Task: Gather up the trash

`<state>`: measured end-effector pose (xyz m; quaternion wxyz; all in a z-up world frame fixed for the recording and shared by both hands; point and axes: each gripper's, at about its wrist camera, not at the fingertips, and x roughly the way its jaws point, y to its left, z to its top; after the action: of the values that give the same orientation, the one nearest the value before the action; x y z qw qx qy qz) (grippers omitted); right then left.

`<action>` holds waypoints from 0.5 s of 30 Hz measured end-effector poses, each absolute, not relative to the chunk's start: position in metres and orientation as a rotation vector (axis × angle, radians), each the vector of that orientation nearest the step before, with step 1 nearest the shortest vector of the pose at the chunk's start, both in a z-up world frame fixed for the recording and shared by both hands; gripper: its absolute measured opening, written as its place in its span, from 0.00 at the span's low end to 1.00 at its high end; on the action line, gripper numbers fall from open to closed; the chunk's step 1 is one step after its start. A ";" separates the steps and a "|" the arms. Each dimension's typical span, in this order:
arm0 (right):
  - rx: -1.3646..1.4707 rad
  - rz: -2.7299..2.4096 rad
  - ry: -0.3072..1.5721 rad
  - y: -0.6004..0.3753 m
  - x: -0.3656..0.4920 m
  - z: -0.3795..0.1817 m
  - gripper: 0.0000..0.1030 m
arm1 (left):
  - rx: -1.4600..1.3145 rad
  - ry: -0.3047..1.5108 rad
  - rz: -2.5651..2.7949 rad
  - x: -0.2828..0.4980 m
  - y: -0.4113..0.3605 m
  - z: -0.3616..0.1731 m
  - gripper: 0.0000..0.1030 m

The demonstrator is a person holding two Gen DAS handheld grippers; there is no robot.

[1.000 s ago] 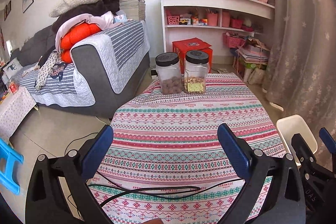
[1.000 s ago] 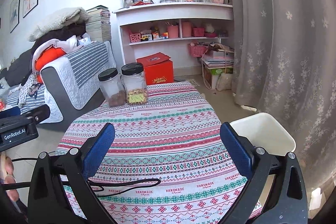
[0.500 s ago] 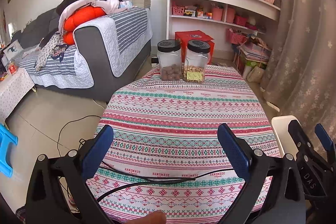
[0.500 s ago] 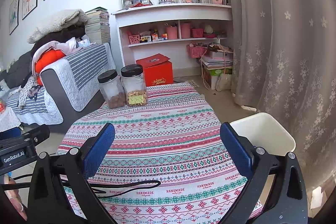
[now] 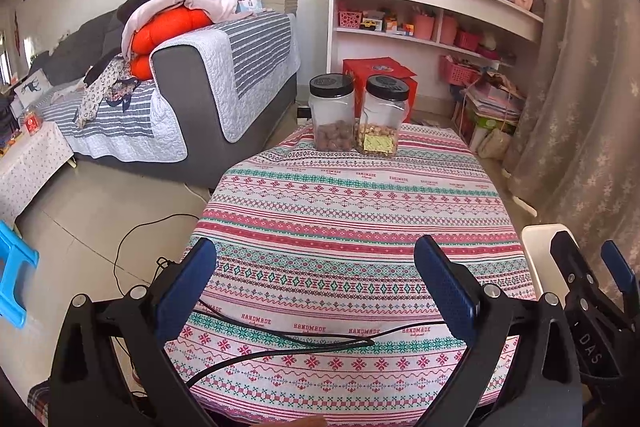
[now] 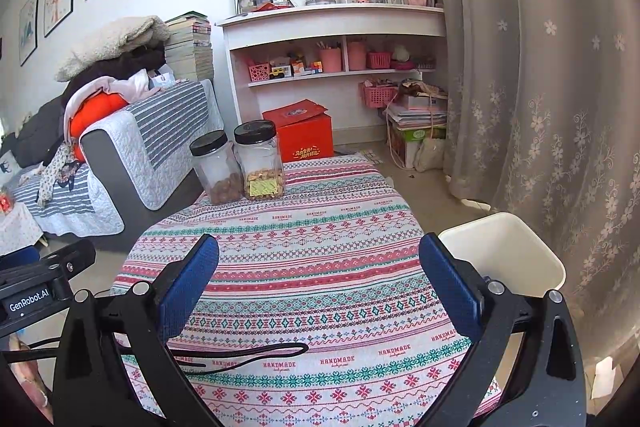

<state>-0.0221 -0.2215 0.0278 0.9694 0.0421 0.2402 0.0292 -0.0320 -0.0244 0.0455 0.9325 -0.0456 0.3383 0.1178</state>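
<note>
While both blue-padded grippers, left (image 5: 316, 283) and right (image 6: 320, 279), gape empty above the round patterned-cloth table (image 6: 320, 247), a white plastic bin (image 6: 504, 251) stands beside it.

A round table (image 5: 360, 211) is covered by a striped, patterned cloth (image 6: 320, 267) printed with the word "HANDMADE". At its far edge two clear jars with black lids are stood side by side, touching or nearly so: the left jar (image 5: 333, 118) is partly filled with brown round pieces, the right jar (image 5: 384, 121) with paler pieces and a yellow label. A black cable (image 5: 304, 341) is laid in a loop across the near edge of the cloth.
</note>
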 end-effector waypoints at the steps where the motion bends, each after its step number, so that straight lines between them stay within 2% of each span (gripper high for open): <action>1: 0.085 0.060 0.486 -0.221 -0.022 0.028 0.93 | -0.092 0.692 0.242 -0.032 -0.025 0.046 0.93; 15: 0.087 0.067 0.497 -0.221 -0.025 0.023 0.93 | -0.079 0.685 0.244 -0.034 -0.029 0.047 0.93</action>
<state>-0.0248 -0.2213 0.0233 0.9678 0.0428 0.2457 0.0334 -0.0339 -0.0289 0.0468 0.9339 -0.0388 0.3349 0.1194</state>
